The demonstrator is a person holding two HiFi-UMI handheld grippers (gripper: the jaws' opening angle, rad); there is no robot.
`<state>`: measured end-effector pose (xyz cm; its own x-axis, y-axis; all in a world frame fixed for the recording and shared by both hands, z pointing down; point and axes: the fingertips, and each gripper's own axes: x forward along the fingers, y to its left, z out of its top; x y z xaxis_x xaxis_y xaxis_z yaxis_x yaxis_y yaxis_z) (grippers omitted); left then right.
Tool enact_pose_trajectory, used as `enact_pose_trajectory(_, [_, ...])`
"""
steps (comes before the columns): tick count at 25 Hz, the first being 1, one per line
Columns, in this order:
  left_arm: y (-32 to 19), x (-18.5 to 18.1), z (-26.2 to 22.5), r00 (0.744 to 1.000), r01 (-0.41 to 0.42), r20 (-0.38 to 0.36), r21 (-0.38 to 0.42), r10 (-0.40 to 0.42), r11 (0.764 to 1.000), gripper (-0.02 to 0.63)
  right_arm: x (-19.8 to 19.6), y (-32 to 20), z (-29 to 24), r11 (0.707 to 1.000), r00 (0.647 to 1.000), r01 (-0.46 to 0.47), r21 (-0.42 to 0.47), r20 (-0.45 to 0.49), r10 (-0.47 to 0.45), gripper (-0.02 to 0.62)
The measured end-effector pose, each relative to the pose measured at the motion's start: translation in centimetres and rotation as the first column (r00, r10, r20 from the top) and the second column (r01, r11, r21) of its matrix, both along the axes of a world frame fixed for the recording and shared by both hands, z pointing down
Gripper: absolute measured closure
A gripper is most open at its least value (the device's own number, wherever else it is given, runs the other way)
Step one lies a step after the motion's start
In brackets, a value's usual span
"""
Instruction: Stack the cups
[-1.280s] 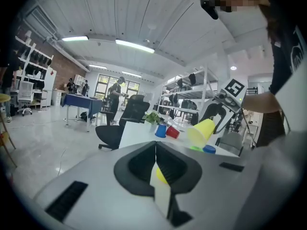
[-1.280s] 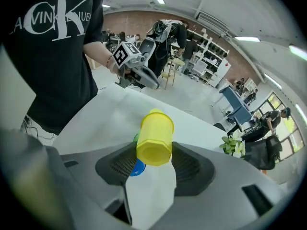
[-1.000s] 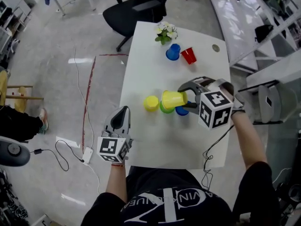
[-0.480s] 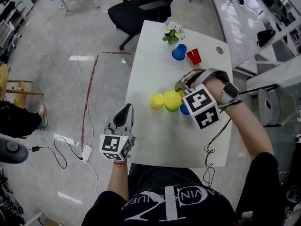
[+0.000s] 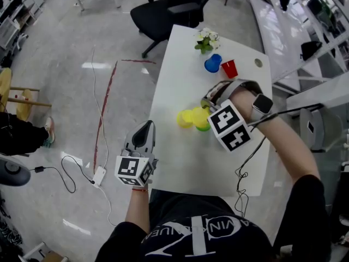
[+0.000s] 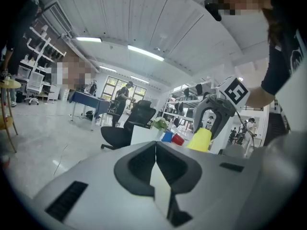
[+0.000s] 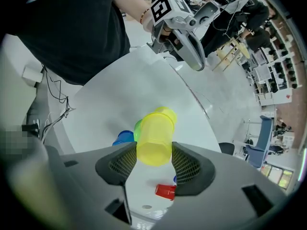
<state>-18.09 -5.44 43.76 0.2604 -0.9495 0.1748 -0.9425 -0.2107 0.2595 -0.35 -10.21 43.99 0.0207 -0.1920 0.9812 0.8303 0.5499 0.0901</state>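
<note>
My right gripper (image 5: 204,109) points steeply down and is shut on a yellow cup (image 5: 200,115), pads on its sides (image 7: 154,143). In the left gripper view this cup (image 6: 200,140) hangs with its wide end down. Right under it stand a green cup (image 7: 138,128) and a blue cup (image 7: 123,137), with a second yellow cup (image 5: 184,118) just to the left. A red cup (image 5: 229,69) and another blue cup (image 5: 213,63) stand further back. My left gripper (image 5: 144,129) is shut on nothing, near the table's left front edge.
A small potted plant (image 5: 205,40) stands at the far end of the white table (image 5: 180,157). A black office chair (image 5: 163,15) is behind the table. Cables and a power strip (image 5: 99,176) lie on the floor to the left.
My right gripper has rolled from lying level to pointing down, carrying the yellow cup over the green one. The blue cup beside it is now hidden in the head view. The left gripper has stayed put.
</note>
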Motion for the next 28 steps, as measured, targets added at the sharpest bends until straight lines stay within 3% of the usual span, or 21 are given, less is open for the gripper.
enact_pose_trajectory(13, [0.2, -0.3, 0.2, 1.000, 0.014, -0.010, -0.008, -0.014, 1.000, 0.601, -0.9, 0.1, 0.0, 0.999, 0.999, -0.003, -0.047, 0.042, 0.005, 0.328])
enact_pose_trajectory(17, [0.0, -0.1, 0.2, 1.000, 0.008, -0.009, -0.014, -0.008, 1.000, 0.601, -0.9, 0.1, -0.6, 0.995, 0.993, -0.055, -0.086, 0.096, 0.063, 0.314])
enact_pose_trajectory(20, [0.0, -0.1, 0.1, 1.000, 0.004, -0.005, -0.014, -0.005, 1.000, 0.601, -0.9, 0.5, -1.2, 0.974, 0.965, -0.150, -0.170, 0.191, 0.181, 0.291])
enact_pose_trajectory(22, [-0.1, -0.1, 0.1, 1.000, 0.001, -0.004, -0.010, -0.001, 1.000, 0.601, -1.2, 0.9, -1.8, 0.929, 0.899, -0.244, -0.279, 0.293, 0.325, 0.268])
enact_pose_trajectory(23, [-0.1, 0.0, 0.1, 1.000, -0.001, -0.004, -0.010, 0.001, 1.000, 0.601, -1.3, 1.0, -2.2, 0.891, 0.844, -0.292, -0.347, 0.345, 0.411, 0.254])
enact_pose_trajectory(26, [-0.4, 0.2, 0.2, 1.000, -0.005, -0.006, -0.017, 0.004, 1.000, 0.601, -1.5, 0.8, -2.5, 0.743, 0.613, -0.409, -0.529, 0.443, 0.654, 0.236])
enact_pose_trajectory(28, [-0.5, 0.3, 0.2, 1.000, -0.007, -0.006, -0.024, 0.007, 1.000, 0.601, -1.3, 0.4, -2.0, 0.665, 0.476, -0.478, -0.574, 0.467, 0.745, 0.236])
